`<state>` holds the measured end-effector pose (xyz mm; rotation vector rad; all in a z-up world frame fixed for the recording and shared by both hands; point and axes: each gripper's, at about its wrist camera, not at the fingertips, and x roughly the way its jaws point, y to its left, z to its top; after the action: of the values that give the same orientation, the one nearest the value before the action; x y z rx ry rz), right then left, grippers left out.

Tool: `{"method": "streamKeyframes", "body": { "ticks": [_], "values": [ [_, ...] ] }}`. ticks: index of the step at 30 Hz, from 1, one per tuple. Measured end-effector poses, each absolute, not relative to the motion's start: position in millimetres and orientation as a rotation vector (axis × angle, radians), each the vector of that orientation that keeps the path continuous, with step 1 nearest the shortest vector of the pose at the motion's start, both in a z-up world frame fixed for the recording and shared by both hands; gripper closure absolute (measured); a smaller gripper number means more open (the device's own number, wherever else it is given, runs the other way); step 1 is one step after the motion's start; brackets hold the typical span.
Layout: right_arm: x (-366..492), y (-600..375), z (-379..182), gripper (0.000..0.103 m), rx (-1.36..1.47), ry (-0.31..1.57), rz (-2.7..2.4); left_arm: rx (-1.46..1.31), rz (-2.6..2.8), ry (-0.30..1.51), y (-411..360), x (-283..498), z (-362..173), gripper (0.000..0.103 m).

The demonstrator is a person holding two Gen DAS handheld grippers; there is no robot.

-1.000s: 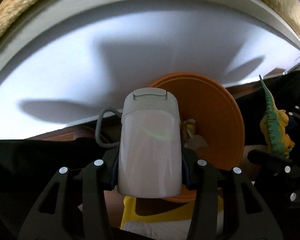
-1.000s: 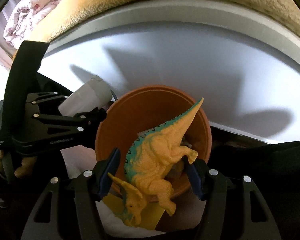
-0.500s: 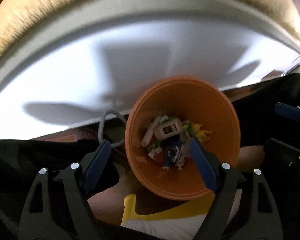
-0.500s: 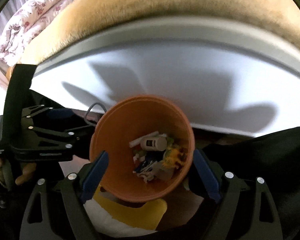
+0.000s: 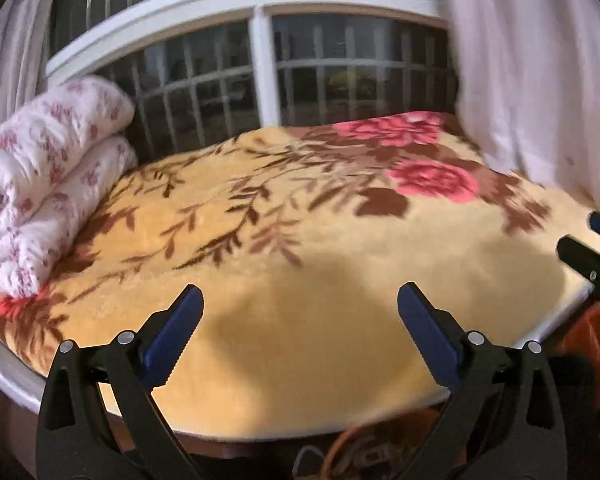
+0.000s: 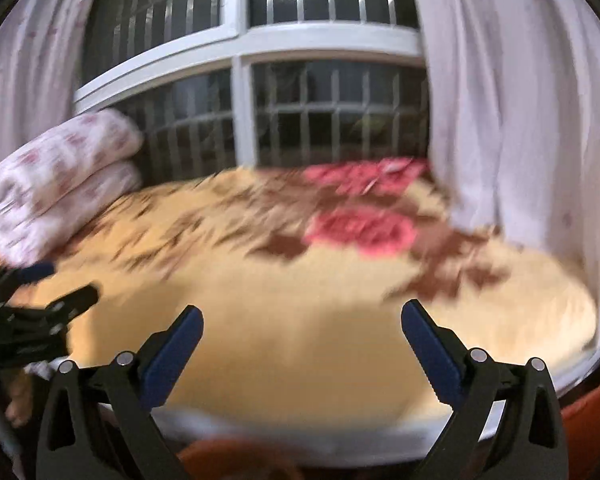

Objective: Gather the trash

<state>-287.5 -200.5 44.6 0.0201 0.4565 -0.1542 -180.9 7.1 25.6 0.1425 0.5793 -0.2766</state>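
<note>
Both tools, left tool [image 5: 298,308] and right tool [image 6: 302,328], opening, nothing between them; floral blanket [image 5: 300,240] shows no trash (motion blur), so I risk grabbing fabric.

The left hand-held gripper [image 5: 298,320] is opening, its blue pads [image 5: 172,336] far apart with nothing between them. The right hand-held gripper [image 6: 302,334] is opening too, and it is empty. Both point forward and a little down.
</note>
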Motion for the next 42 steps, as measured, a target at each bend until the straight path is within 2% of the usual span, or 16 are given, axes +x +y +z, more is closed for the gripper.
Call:
{"method": "streamKeyframes", "body": {
  "ticks": [5,15,18,24,42],
  "values": [
    [-210.3,-208.7,39.3,0.005,-0.038,0.479,-0.263,0.098,-0.265,0.638,8.1,-114.9,13.1,0.008],
    [-137.6,-206.5,9.1,0.005,-0.002,0.483,-0.286,0.079,-0.296,0.683,-10.9,-63.4,-11.3,0.008],
    [-118.1,-207.6,-1.9,0.005,0.004,0.544,-0.274,0.061,-0.282,0.698,-13.5,-45.7,-18.0,0.008],
    [-113.5,-214.1,-20.3,0.005,0.037,0.591,-0.264,-0.025,-0.283,0.787,-2.7,-28.7,-38.1,0.008],
    [-111.3,-211.4,-25.6,0.005,0.027,0.602,-0.28,0.035,-0.274,0.791,-11.9,-30.6,-41.2,0.008]
  ]
}}
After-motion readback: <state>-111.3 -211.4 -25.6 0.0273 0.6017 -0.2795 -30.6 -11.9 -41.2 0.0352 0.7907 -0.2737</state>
